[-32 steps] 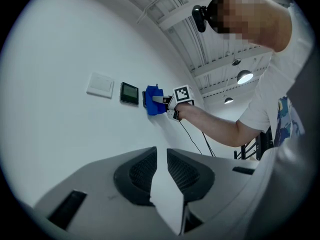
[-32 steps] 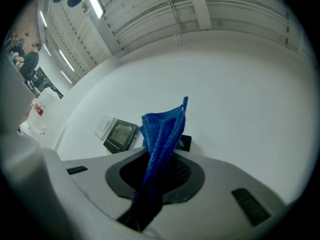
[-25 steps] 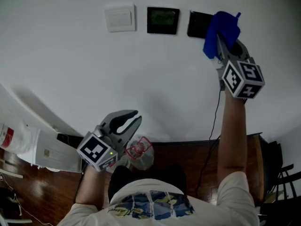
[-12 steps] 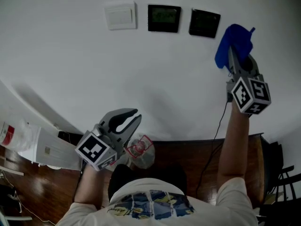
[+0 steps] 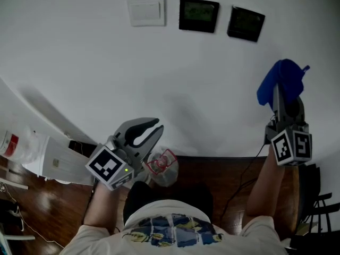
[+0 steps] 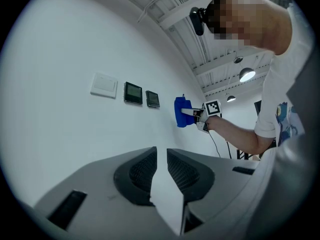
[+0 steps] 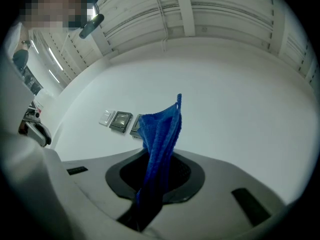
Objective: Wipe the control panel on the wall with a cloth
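Note:
Two black control panels hang on the white wall, one in the middle and one to its right; both also show small as panels in the right gripper view. My right gripper is shut on a blue cloth, held below and right of the panels, off the wall plates. The cloth hangs bunched between the jaws. My left gripper stays low near my body, jaws a narrow gap apart with nothing between them; from it I see the cloth and panels.
A white switch plate sits left of the panels. Below stands a dark wooden table with a clear plastic bottle. A black cable runs down the wall. White boxes lie at the left, a chair at the right.
My right gripper has carried the blue cloth down and to the right, off the right-hand panel, which now shows uncovered. The left gripper has hardly moved.

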Demonstrator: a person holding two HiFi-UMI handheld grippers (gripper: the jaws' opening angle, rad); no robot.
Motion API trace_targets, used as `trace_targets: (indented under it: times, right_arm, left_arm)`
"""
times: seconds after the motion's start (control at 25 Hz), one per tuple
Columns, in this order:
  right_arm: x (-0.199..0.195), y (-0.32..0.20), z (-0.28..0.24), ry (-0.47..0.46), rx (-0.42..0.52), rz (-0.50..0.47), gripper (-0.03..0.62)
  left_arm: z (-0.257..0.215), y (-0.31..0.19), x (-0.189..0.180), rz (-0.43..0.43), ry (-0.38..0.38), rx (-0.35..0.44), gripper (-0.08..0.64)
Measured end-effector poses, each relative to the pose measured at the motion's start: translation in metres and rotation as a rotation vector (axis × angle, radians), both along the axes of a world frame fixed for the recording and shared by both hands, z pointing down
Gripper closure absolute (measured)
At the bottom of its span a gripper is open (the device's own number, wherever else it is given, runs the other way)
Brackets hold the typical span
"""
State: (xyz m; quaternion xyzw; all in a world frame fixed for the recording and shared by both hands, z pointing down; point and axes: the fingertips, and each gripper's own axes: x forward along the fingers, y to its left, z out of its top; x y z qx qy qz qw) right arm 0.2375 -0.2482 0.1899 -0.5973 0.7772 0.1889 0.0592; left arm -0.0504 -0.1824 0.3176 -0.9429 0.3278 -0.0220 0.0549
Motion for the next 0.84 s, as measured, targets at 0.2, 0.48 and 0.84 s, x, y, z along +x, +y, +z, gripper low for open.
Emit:
trace_targets:
  times: [0.2, 0.48, 0.84]
  right_arm:
    - [-0.002, 0.011, 0.013, 0.001, -0.007, 0.002, 0.518]
    - [-0.008, 0.012, 0.026, 0.0, -0.03, -0.022, 0.518]
    - [-0.007, 0.003, 0.047, -0.023, -0.096, -0.042, 0.518]
  left_arm:
    - [0.003, -0.008, -0.006, -0.012, -0.007, 0.004, 0.517]
    - [-0.001, -0.025, -0.011, -0.044, 0.002, 0.001, 0.517]
    - [-0.018, -0.059, -0.015, -0.077, -0.01, 0.01, 0.517]
